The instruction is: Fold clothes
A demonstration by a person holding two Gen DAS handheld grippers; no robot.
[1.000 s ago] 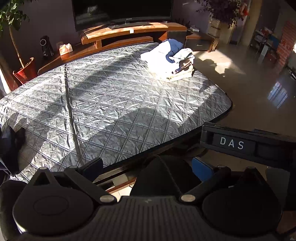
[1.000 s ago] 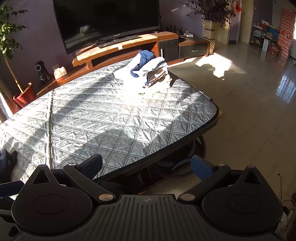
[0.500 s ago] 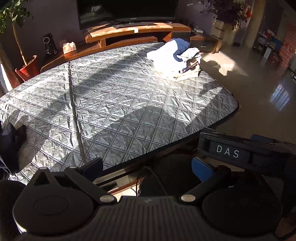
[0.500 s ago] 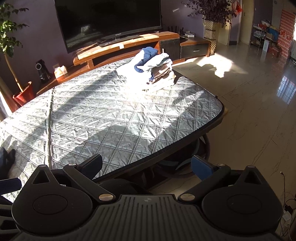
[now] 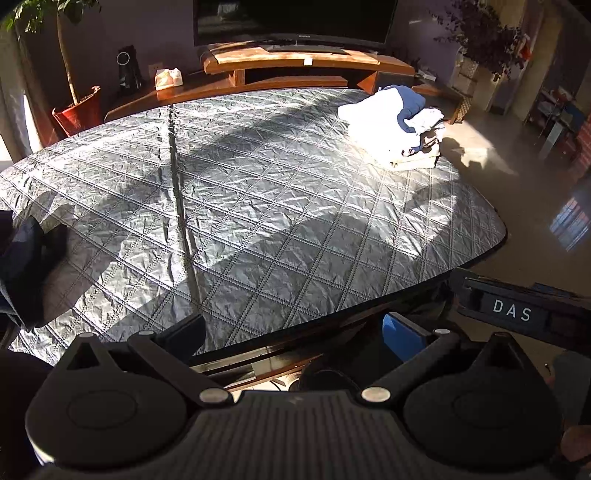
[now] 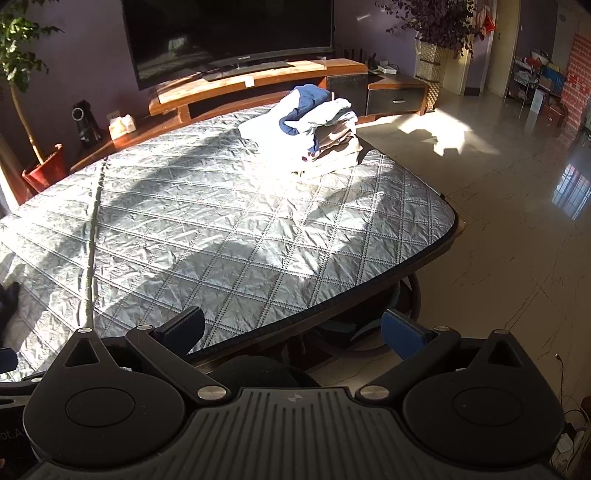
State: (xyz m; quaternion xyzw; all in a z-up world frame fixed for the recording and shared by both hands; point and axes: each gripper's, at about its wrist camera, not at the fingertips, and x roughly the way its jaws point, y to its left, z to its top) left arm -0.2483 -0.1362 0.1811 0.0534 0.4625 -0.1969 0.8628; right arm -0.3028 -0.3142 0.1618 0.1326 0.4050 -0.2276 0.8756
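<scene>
Seemingly most folding is done: a folded pile (image 6: pixel 314 136) sits on the tabletop (image 6: pixel 221 240), dark clothes (image 5: pixel 22 258) wait, both tongs (image 5: pixel 295 332) (image 6: pixel 291 328) released.

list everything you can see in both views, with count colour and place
clothes stack: one, white, blue and tan, folded, far right end of the table
dark garment: one, navy or black, at the table's left edge, partly cut off
table cover: one, grey quilted, over the whole table
tv: one, black, on the stand behind the table
tv stand: one, brown wood, along the back wall
tissue box: one, pale, on the stand's left shelf
potted tree: one, green in a red pot, far left
vase of branches: one, woven, back right
left gripper: one, black with blue pads, open, empty
right gripper: one, same, open, empty
</scene>
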